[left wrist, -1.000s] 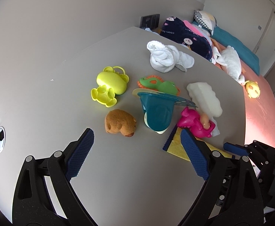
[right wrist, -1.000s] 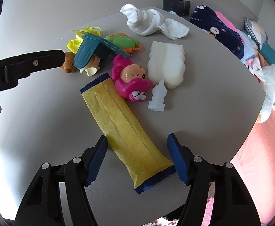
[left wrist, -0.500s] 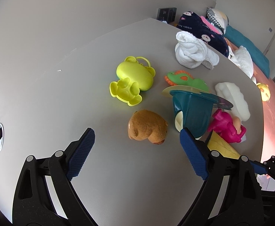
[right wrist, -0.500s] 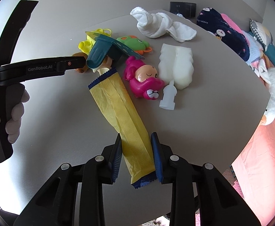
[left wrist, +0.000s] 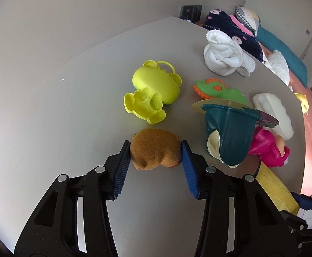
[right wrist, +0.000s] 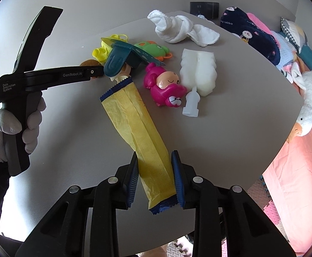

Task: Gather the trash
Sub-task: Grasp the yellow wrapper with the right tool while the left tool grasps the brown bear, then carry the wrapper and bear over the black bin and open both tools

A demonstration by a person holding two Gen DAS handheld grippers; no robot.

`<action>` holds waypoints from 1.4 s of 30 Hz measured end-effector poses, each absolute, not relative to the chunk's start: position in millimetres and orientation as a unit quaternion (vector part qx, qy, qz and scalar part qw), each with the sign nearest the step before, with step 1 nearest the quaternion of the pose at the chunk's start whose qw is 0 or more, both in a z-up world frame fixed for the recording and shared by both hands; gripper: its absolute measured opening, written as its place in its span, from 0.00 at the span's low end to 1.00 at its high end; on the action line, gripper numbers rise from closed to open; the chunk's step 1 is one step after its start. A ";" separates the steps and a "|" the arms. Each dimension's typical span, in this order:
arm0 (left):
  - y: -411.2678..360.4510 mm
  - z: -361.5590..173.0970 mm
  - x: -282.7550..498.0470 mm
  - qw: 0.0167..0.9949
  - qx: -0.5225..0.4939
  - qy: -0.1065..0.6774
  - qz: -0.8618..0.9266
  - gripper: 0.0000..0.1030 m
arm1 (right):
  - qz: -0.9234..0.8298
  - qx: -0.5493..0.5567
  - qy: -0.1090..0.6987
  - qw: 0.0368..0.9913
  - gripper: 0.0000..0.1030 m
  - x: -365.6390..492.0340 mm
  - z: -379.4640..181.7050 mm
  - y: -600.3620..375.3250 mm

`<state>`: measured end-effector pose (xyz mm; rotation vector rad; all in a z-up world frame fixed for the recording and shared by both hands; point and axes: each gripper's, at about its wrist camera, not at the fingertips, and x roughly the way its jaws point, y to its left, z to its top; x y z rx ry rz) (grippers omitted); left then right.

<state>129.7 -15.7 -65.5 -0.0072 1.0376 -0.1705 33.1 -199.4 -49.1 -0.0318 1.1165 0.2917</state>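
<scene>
The left gripper point(left wrist: 156, 160) has just been closing and its ribbed blue pads clamp a fuzzy brown plush toy point(left wrist: 154, 153) on the smooth grey table point(left wrist: 70, 107); the right gripper point(right wrist: 156, 177) pinches a long, crinkled yellow wrapper point(right wrist: 138, 128) lying flat, near its blue serrated end

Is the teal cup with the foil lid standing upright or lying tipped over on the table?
Tipped over. The teal cup lies on its side on the table, its peeled foil lid sticking out sideways.
</scene>
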 end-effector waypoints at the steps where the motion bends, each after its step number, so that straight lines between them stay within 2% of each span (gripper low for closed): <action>1: -15.0 -63.7 127.6 0.866 -0.005 0.494 -0.080 0.45 | 0.139 -0.015 0.527 0.838 0.31 31.9 -47.9 -199.4; 20: -54.4 -1.4 59.0 0.885 0.014 0.451 -0.110 0.45 | 0.125 0.029 0.483 0.866 0.31 -12.0 -10.3 -242.6; 42: -187.5 18.7 15.8 0.869 0.071 0.430 -0.234 0.45 | 0.014 0.080 0.455 0.887 0.31 -72.5 7.9 -356.2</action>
